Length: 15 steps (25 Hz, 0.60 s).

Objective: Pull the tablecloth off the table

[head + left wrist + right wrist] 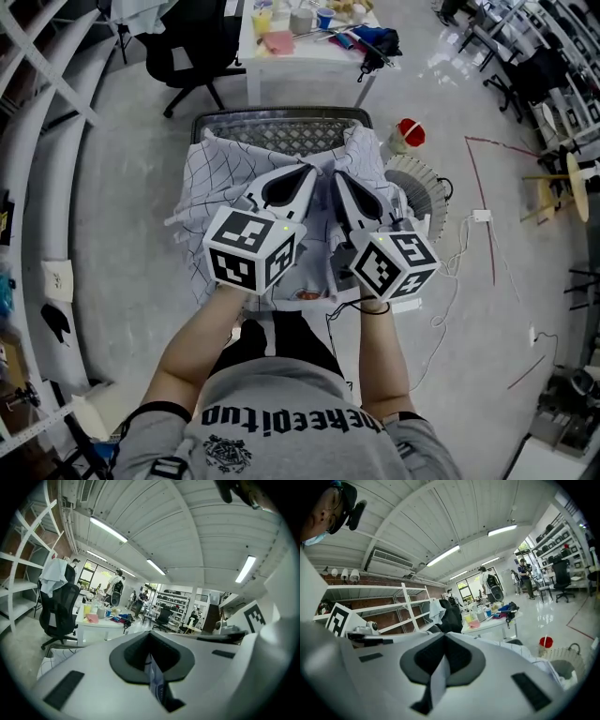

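The person holds two grippers, each topped by one marker cube, side by side over one tablecloth point(208, 184), a white sheet with a thin grid pattern. It lies bunched up and draped over the near rim of one dark mesh basket point(281, 120) directly ahead. The left gripper point(310, 171) has its jaws pressed together on a thin fold of the tablecloth, as its own view shows. The right gripper point(337, 177) is likewise clamped on a narrow white strip of it. The two jaw tips nearly meet above the middle of the cloth, whose edges spill past the basket on the left and right. Beyond the basket stand one white table point(302, 58) crowded with small items and one black office chair point(192, 45). Bare grey floor lies open to the left, while loose cables point(457, 272) and one red cup point(411, 132) lie on the right.
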{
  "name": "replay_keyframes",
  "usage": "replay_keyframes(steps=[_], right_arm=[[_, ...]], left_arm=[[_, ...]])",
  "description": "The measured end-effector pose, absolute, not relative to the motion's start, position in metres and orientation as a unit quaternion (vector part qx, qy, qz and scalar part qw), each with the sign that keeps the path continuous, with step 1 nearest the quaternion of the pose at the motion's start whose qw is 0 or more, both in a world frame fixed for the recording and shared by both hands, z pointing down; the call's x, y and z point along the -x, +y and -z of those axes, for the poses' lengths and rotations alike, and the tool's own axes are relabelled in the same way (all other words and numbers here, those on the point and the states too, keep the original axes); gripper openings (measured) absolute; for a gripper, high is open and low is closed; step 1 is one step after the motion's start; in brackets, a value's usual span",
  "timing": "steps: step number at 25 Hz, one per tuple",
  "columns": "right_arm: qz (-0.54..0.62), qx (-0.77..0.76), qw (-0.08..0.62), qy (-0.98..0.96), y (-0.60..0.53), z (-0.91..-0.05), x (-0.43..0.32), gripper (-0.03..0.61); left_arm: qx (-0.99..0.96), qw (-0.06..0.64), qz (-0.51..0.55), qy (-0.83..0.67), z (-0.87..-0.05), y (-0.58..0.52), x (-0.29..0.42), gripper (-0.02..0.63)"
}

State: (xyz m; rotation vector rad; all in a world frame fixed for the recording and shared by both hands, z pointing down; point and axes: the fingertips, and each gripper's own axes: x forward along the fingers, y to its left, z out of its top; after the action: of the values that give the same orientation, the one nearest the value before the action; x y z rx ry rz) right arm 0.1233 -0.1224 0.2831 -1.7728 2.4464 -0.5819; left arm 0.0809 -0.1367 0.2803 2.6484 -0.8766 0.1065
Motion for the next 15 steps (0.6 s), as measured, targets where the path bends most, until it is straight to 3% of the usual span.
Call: replay_keyframes(steps=[15], right_arm=[[0.104,0.586,0.042,0.802,-0.149,-0.195,-0.148,0.009]], left_arm=[[-0.933,0.110,0.007,-0.342,-0.205,-0.181,-0.046,0.012]])
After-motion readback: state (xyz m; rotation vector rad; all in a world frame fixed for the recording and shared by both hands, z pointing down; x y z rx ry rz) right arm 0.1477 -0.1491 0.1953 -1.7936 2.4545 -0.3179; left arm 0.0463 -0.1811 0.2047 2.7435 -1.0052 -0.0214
